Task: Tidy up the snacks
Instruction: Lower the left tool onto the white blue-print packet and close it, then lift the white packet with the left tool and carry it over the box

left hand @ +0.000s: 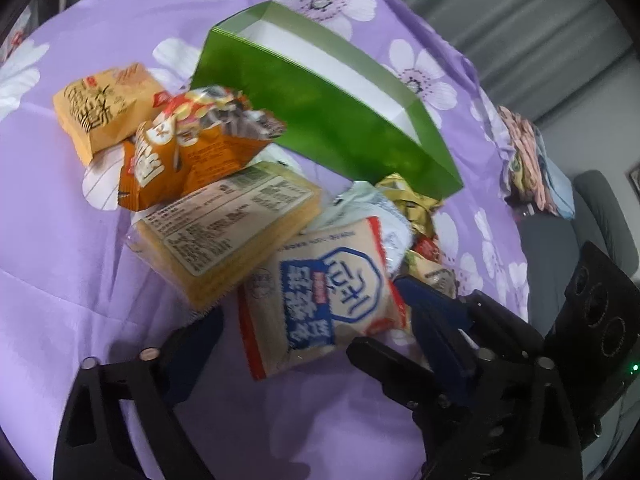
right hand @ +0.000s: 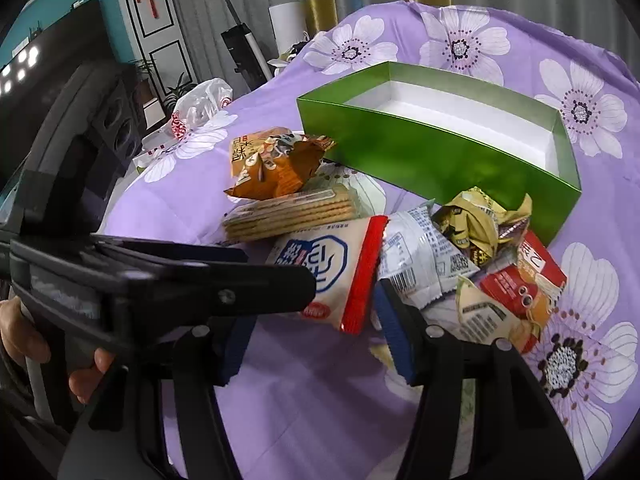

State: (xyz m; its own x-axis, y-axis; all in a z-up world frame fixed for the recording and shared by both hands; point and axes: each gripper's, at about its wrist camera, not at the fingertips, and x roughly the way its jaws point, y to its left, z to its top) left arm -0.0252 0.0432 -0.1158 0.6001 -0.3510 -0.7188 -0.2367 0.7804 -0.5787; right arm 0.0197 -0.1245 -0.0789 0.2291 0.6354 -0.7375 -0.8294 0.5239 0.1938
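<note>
A cream packet with blue print and red edges [left hand: 320, 292] [right hand: 336, 272] lies flat on the purple flowered cloth at the front of a heap of snacks. My left gripper [left hand: 316, 320] is open and straddles it, blue pads at either side. My right gripper [right hand: 316, 336] is also open around the packet's near corner, and I see no pad pressing. The left gripper's black finger [right hand: 280, 288] crosses over the packet. Behind stands an empty green box with a white inside [left hand: 320, 120] [right hand: 420, 160]. A biscuit pack [left hand: 228, 224] and an orange bag [left hand: 192, 152] lie beside it.
A yellow-orange pack [left hand: 96, 112] sits far left. A silver packet [right hand: 420, 256], a gold wrapper [right hand: 476, 220] and a red packet [right hand: 520, 280] lie to the right. A plastic bag [right hand: 200, 108] lies at the cloth's edge. A hand [right hand: 20, 340] holds the left gripper.
</note>
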